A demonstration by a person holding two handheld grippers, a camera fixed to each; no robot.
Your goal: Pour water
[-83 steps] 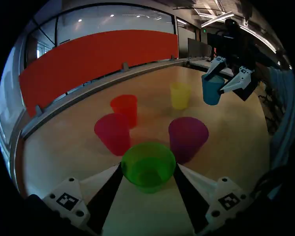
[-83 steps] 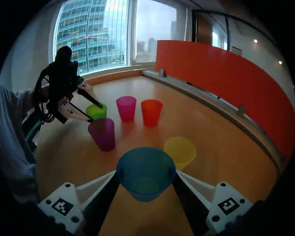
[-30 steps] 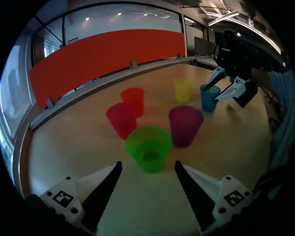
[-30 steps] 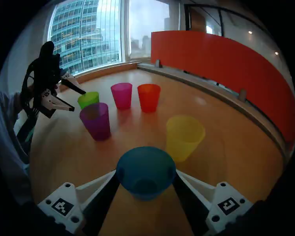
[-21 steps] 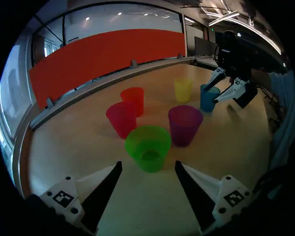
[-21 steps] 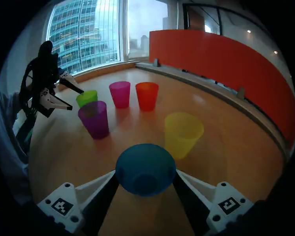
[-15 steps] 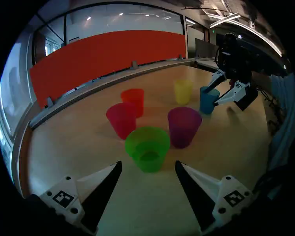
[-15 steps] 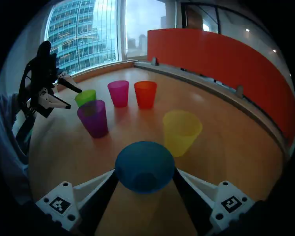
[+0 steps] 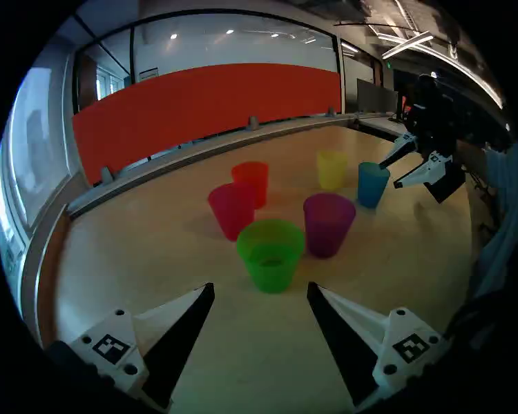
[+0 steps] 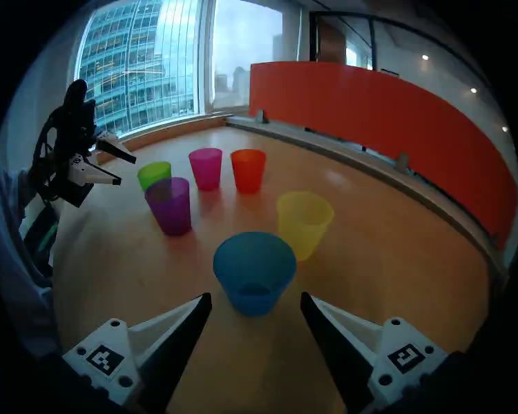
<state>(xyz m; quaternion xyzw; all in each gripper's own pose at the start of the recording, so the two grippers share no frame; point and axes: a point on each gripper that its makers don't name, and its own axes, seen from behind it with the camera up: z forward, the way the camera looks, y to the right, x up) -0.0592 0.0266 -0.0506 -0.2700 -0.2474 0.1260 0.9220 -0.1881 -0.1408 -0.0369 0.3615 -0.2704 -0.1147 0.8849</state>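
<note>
Standing upright on the wooden surface (image 9: 135,276), the green cup (image 9: 271,254) is sitting just ahead of the left gripper (image 9: 259,285), whose jaws are gaping wide and holding nothing. The blue cup (image 10: 254,272) is resting likewise before the right gripper (image 10: 254,297), its jaws also spread wide, empty. A purple cup (image 9: 328,222), pink cup (image 9: 233,209), orange cup (image 9: 251,181) and yellow cup (image 9: 331,168) are standing nearby.

Right tool (image 10: 255,297) white, marker squares (image 10: 105,360); sleeve (image 10: 12,290) perhaps grey.

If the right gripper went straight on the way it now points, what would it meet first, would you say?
Most likely the blue cup, which stands just ahead of the right gripper, centred on the gap between its open jaws.
</note>
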